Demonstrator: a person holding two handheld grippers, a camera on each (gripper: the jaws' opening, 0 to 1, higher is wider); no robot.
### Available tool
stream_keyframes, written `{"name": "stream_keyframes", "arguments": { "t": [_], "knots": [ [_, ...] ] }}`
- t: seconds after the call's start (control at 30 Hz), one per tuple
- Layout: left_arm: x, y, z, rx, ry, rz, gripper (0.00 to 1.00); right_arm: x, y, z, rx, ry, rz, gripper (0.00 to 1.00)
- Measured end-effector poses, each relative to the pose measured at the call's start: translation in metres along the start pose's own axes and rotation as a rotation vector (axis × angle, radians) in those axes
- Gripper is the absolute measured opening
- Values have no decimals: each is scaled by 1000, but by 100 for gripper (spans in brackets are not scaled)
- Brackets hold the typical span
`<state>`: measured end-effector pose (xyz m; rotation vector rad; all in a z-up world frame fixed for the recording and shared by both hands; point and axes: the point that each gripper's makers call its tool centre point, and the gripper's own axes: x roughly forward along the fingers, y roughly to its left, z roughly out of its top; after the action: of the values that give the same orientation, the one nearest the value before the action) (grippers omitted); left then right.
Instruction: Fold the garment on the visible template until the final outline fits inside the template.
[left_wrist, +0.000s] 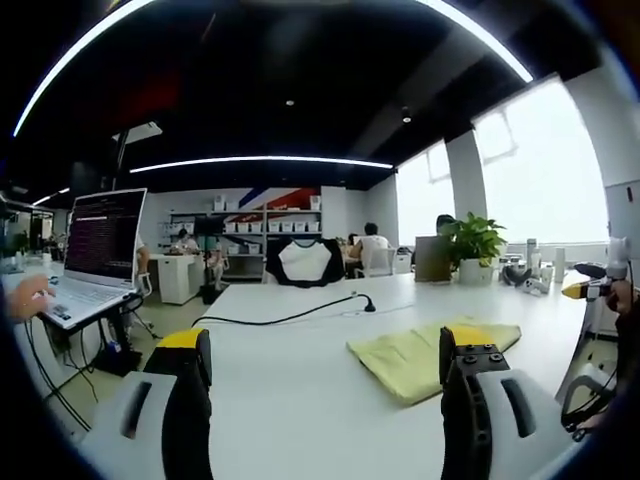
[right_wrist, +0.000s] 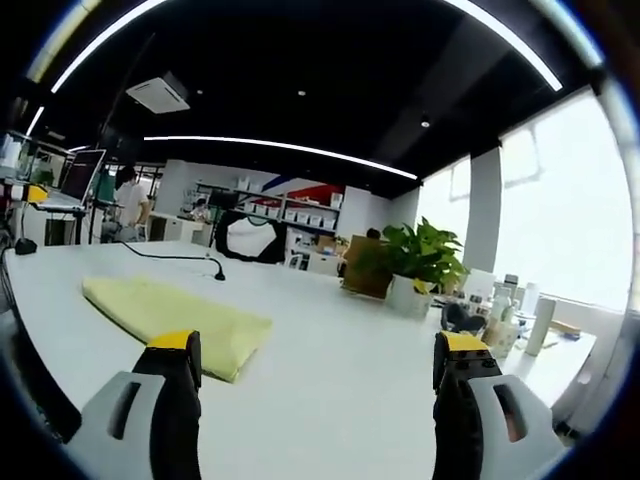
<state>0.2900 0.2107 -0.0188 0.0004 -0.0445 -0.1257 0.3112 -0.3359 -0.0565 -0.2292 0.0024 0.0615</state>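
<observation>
yellow cloth (left_wrist: 425, 355) — the garment, already folded into a flat strip — lies on the white table (left_wrist: 300, 390); in the left gripper view it sits at about one o'clock from the left gripper (left_wrist: 325, 400), near the right-hand jaw; in the right gripper view it runs from ten o'clock toward the right gripper (right_wrist: 315, 400), long axis slanting away; both sets of jaws are spread wide, holding nothing; no template outline can be made out; a black cable (left_wrist: 290, 318) lies beyond the cloth, a potted plant (right_wrist: 415, 262) further back — neither blocks the reach.
</observation>
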Motion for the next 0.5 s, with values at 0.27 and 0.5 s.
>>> {"name": "stream_keyframes", "arguments": {
  "t": [0.27,0.5],
  "knots": [
    [-2,-2,3,9,-6,3,100,-1,-4,-3,9,9,-11,99],
    [0,-5,3,10,-2,-4,100,0,-7,-5,12,18,-19,99]
  ]
}}
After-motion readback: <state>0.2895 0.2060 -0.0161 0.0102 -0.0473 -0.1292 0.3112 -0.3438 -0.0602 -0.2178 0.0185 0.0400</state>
